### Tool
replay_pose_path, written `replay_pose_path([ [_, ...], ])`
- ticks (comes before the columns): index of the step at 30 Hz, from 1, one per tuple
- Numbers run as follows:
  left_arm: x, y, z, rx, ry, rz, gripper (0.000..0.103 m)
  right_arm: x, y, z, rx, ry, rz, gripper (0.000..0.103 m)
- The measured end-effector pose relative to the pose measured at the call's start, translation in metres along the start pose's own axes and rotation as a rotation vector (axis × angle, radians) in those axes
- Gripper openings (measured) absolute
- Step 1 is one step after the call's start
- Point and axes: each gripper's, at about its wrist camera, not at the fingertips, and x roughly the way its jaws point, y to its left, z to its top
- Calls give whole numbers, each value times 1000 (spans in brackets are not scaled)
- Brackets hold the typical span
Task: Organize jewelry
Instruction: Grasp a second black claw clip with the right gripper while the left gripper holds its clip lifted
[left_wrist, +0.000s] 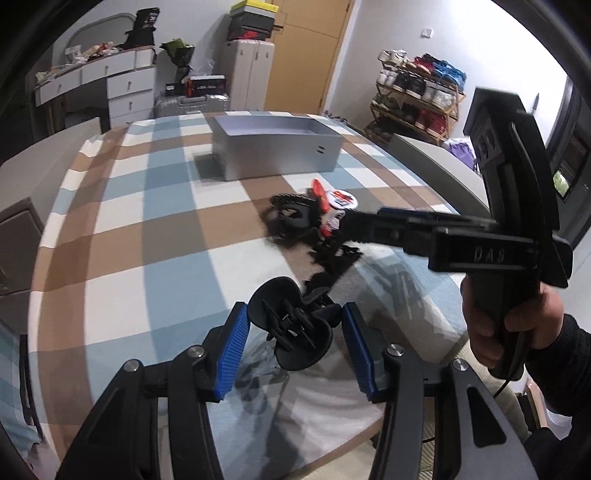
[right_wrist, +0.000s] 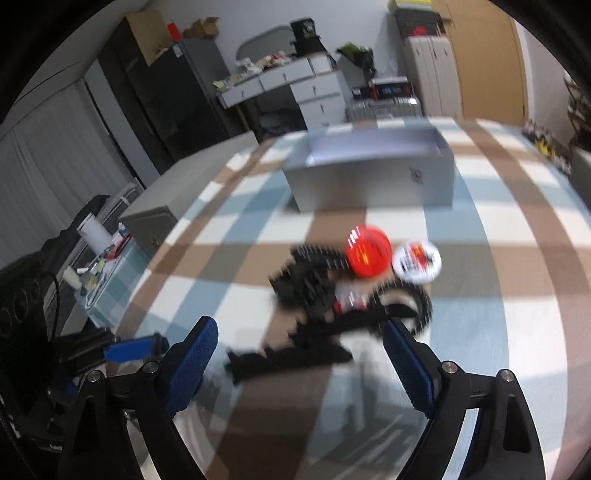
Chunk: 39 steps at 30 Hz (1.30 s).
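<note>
A black claw hair clip (left_wrist: 291, 328) lies on the checked tablecloth between the blue pads of my left gripper (left_wrist: 293, 350), which is open around it without touching. A pile of black hair clips (left_wrist: 295, 221) with a red round badge (left_wrist: 320, 194) and a white round badge (left_wrist: 343, 199) lies mid-table. My right gripper (left_wrist: 351, 221) reaches into this pile from the right. In the right wrist view my right gripper (right_wrist: 299, 365) is open above the black clips (right_wrist: 314, 288), with the red badge (right_wrist: 368, 255) and white badge (right_wrist: 416, 261) beyond. The view is blurred.
An open grey box (left_wrist: 275, 149) stands at the far side of the table; it also shows in the right wrist view (right_wrist: 373, 173). A shoe rack (left_wrist: 417, 99), drawers (left_wrist: 129, 88) and suitcases stand around the room. The table's near edge (left_wrist: 332, 456) is close.
</note>
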Motion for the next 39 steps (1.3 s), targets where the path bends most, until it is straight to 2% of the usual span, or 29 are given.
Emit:
replay_pose_path([
  [4, 1, 13, -1, -43, -4, 4, 46, 23, 7, 10, -45, 15, -37, 89],
  [6, 2, 19, -3, -64, -6, 2, 46, 34, 7, 12, -52, 45, -60, 81],
  [8, 0, 23, -4, -76, -17, 3, 46, 38, 13, 13, -112, 23, -143, 75],
  [10, 0, 26, -5, -87, -20, -3, 46, 44, 19, 13, -155, 46, -169, 63],
  [15, 2, 31, -5, -97, -21, -12, 46, 55, 34, 7, -258, 60, -253, 58],
  [18, 1, 32, -5, -102, -25, -19, 46, 60, 42, 2, -323, 63, -301, 44],
  [21, 0, 34, -6, -107, -28, -23, 46, 61, 45, 0, -347, 44, -318, 44],
  [26, -3, 37, -6, -120, -34, -22, 46, 46, 42, 2, -318, 0, -267, 43],
  [35, -6, 36, 1, -117, -48, -18, 46, 18, 11, 11, -56, 16, 16, 44],
  [39, -7, 35, 5, -125, -51, -24, 46, 7, 0, 10, 15, -2, 73, 44],
])
